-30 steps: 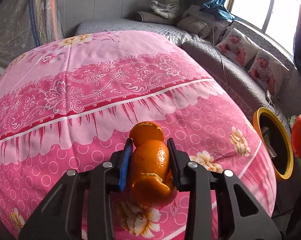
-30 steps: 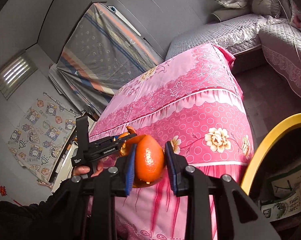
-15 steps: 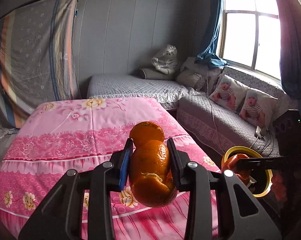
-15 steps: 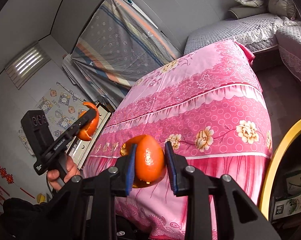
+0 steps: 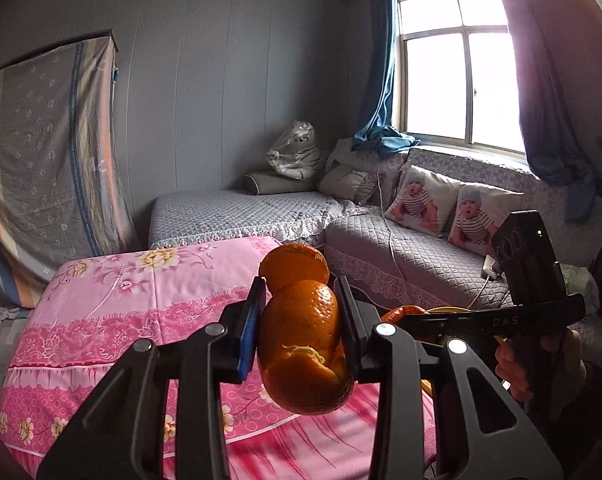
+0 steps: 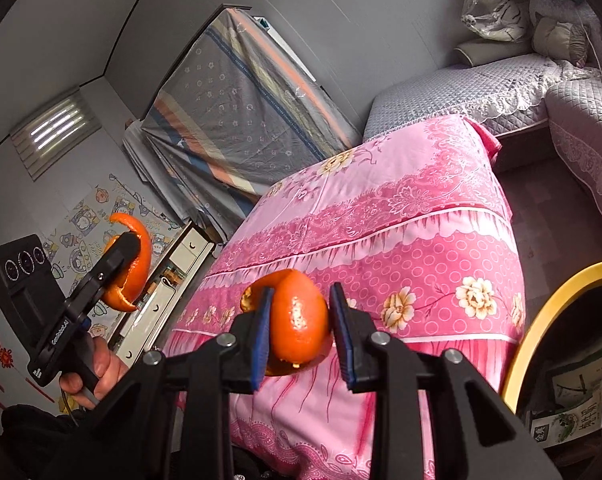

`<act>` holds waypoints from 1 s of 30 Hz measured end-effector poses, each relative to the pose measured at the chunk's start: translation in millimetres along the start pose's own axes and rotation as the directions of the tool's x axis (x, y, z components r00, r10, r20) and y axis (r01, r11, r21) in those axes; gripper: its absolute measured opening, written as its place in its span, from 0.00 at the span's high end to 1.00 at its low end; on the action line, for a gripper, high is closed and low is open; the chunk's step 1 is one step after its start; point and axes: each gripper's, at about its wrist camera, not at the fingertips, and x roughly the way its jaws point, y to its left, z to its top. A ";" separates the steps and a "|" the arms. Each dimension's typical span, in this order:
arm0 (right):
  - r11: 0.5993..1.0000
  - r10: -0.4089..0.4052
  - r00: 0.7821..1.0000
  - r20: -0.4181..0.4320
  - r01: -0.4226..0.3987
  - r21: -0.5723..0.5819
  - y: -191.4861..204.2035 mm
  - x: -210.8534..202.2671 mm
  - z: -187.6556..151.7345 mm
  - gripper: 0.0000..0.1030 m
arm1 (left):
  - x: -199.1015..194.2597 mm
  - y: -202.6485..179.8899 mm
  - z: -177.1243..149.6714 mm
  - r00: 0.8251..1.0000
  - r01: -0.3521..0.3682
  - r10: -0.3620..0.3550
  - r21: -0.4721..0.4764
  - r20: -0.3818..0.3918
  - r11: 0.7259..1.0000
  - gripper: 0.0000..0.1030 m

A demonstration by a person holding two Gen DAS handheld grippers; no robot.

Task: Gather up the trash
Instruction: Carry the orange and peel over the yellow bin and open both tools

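Above the pink floral bed (image 5: 113, 292) | left tool (image 5: 301, 320) clamps orange peel (image 5: 301, 344), lifted from close over the quilt | right tool (image 6: 299, 320) clamps second peel (image 6: 297, 320) beside yellow-rimmed bin (image 6: 541, 320) | both ready to drop

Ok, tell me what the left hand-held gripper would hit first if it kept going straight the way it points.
Probably the pink floral bedspread. The left hand-held gripper, clamped on orange peel, points slightly downward over that bed. Depth is unclear, so it might clear the far edge and reach the grey quilted sofa.
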 end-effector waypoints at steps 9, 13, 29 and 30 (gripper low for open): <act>0.982 -0.183 0.973 0.138 0.175 0.066 -45.3 -54.9 -3.6 0.74 | 21.6 -43.3 10.7 0.995 0.100 -0.101 0.072 0.011 0.992 0.68; 0.968 -0.239 0.956 0.171 0.220 0.122 -69.6 -79.4 -12.4 0.74 | 32.4 -67.0 11.6 0.988 0.151 -0.152 0.100 0.007 0.983 0.68; 0.860 -0.496 0.839 0.224 0.439 0.261 -135.0 -140.0 -54.9 0.74 | 78.1 -149.6 3.8 0.952 0.305 -0.300 0.163 -0.052 0.938 0.68; 0.850 -0.513 0.829 0.222 0.455 0.265 -138.2 -141.3 -57.1 0.74 | 79.8 -153.7 2.9 0.952 0.306 -0.300 0.167 -0.056 0.937 0.68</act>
